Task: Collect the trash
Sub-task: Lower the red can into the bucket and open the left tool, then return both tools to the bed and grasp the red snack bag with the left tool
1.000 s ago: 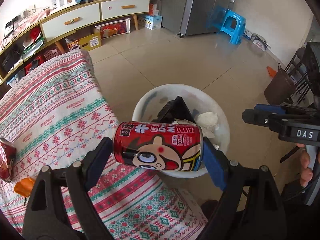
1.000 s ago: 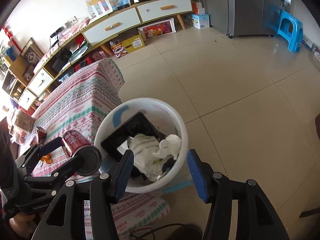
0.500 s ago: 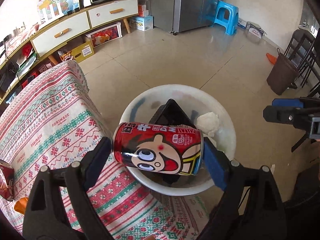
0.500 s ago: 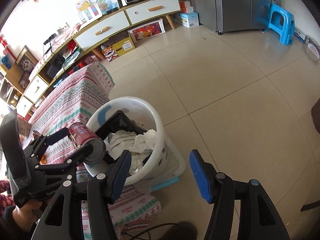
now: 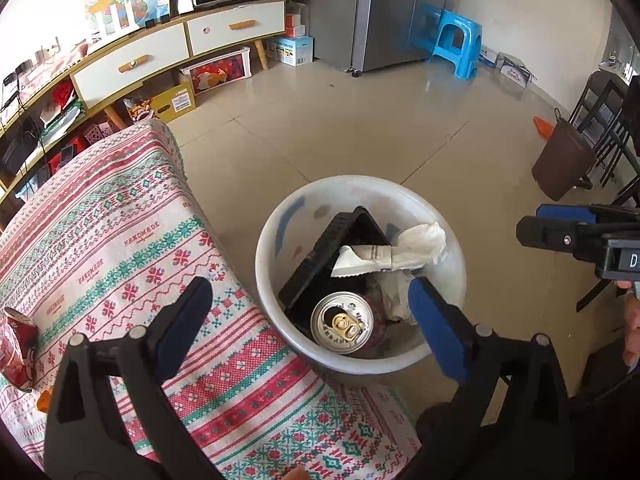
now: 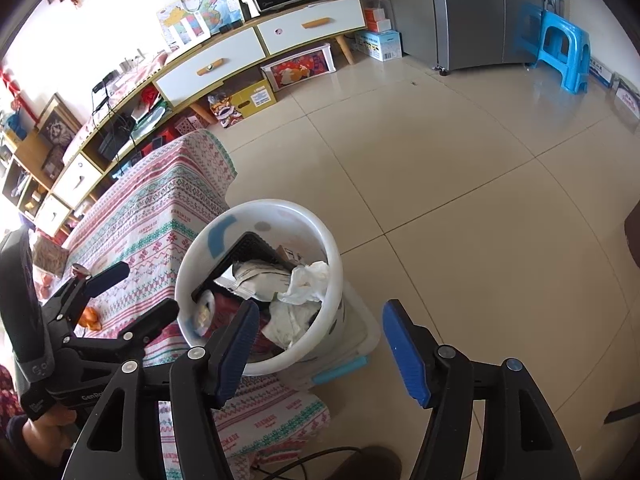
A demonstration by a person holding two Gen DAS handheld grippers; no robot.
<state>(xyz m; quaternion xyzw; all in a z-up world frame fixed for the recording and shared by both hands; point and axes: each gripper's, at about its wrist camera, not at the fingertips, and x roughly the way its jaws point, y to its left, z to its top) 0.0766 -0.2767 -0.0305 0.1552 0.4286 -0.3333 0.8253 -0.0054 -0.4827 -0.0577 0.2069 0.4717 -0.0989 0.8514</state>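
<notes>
Red can [image 5: 345, 325] lies in the white bin [image 5: 268, 248]; left tool [image 5: 312, 316] opening (empty), right tool [image 6: 316, 344] opening, empty too

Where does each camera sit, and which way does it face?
Left wrist: on the left claw, angled down at the white bin and dropped can; jaws opening, nothing between them; right claw at the frame's right.
Right wrist: on the right claw, angled down at the floor beside the bin; left claw and a hand at left.
Shared: bin, patterned tablecloth.
</notes>
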